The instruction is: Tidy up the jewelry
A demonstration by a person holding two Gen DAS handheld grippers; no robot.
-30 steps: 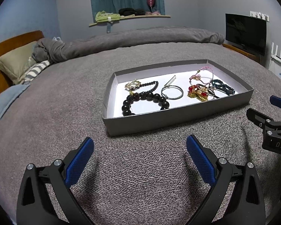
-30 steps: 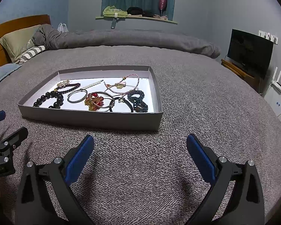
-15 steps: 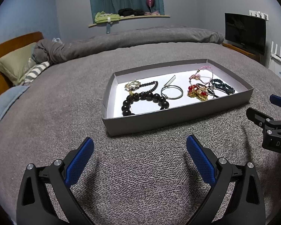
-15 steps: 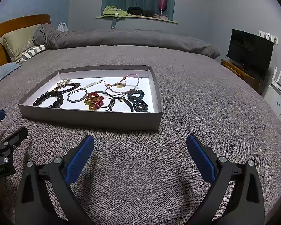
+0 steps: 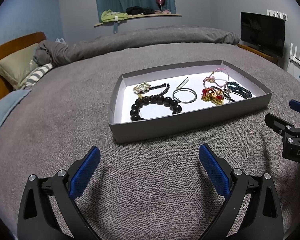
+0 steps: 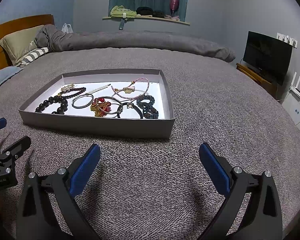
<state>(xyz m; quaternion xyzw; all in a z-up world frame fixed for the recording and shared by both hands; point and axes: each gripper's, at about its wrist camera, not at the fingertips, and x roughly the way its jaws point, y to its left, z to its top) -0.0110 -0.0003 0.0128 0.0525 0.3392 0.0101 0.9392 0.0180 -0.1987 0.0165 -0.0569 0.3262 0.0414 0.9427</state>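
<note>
Grey tray lying crosswise, left gripper, right gripper spread wide, empty

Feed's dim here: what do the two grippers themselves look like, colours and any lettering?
Both alike: the left gripper and right gripper have matte black angular frames, silver screw heads and blue textured pads. White lettering shows on each body, only partly readable. No cables visible.

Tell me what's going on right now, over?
Left gripper open, right gripper open, both empty above the bedspread. Jewelry untouched in the gray tray: black bead bracelet, silver bangle. Nothing in the way.
</note>
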